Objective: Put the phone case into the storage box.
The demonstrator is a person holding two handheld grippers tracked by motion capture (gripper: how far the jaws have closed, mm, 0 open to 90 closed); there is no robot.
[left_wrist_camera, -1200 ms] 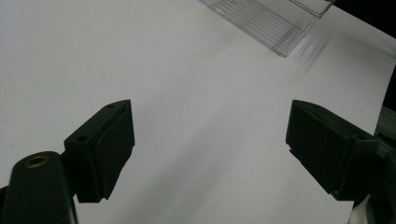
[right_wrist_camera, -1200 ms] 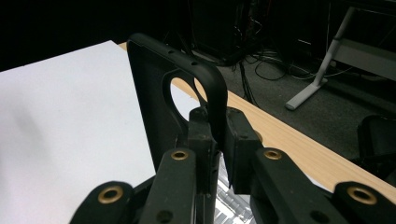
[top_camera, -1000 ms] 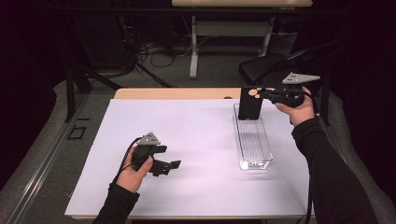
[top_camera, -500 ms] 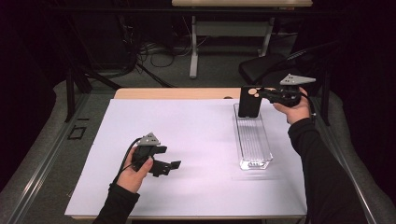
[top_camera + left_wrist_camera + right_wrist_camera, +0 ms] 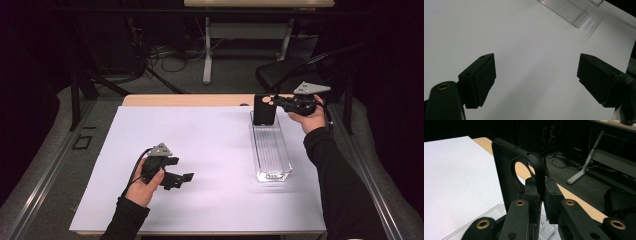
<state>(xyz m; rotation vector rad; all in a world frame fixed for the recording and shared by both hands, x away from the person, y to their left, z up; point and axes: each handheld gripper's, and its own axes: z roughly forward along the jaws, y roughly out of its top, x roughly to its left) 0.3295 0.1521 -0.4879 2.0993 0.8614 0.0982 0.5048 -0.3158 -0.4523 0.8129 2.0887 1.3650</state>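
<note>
While the black phone case (image 5: 263, 110) was held upright at the far end of the clear tray (image 5: 271, 150), it was seen clamped by its edge in the right claw (image 5: 278, 103), jaws narrowed hard on the rim w/ the round camera cutout (image 5: 521, 173) just above the grip. Case bottom was seen at or just inside the tray's far end; contact couldn't be told. Tray was laid lengthwise on the white counter (image 5: 210, 145), right side. Left claw (image 5: 182, 178) was kept low over the counter, near-left, jaws spread wide, nothing betw. them, well apart from the tray.
</note>
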